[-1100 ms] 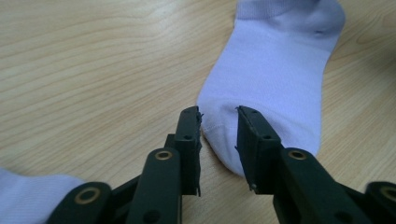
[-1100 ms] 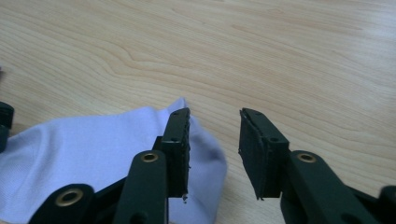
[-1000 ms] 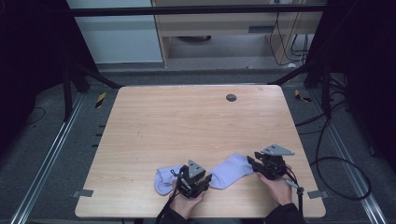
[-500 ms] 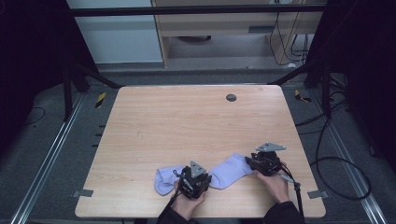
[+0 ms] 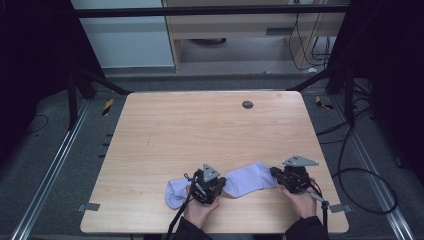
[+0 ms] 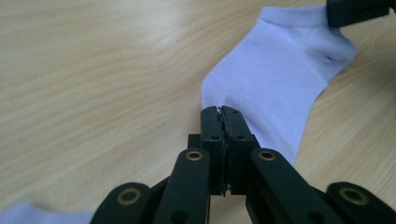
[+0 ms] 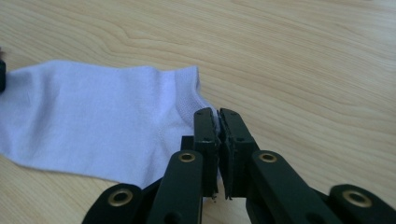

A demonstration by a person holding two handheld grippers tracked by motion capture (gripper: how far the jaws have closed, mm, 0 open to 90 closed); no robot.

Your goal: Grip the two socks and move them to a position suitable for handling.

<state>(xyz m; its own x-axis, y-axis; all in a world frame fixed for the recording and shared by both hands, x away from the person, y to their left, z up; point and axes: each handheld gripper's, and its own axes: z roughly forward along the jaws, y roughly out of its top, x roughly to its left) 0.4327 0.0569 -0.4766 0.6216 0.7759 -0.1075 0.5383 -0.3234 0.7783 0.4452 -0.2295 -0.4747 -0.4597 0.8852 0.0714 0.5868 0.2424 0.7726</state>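
Left claw point(image 6: 221, 112): I have it just closed, pinching the sock point(image 5: 248, 179) edge.
Right claw point(image 7: 218, 114): just closed, pinching the cuff.
Worktop point(image 5: 200, 130): sock lies flat.

Pale lilac ankle sock point(image 5: 250, 179) flat on table near front edge, both ends pinched; second sock point(image 5: 175, 192) left.

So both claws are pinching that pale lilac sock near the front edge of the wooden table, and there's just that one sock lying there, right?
Not quite: there are two. The high view shows a second pale lilac sock left of the left claw. The rest holds: the left claw and the right claw each pinch the sock between them on the wooden table.
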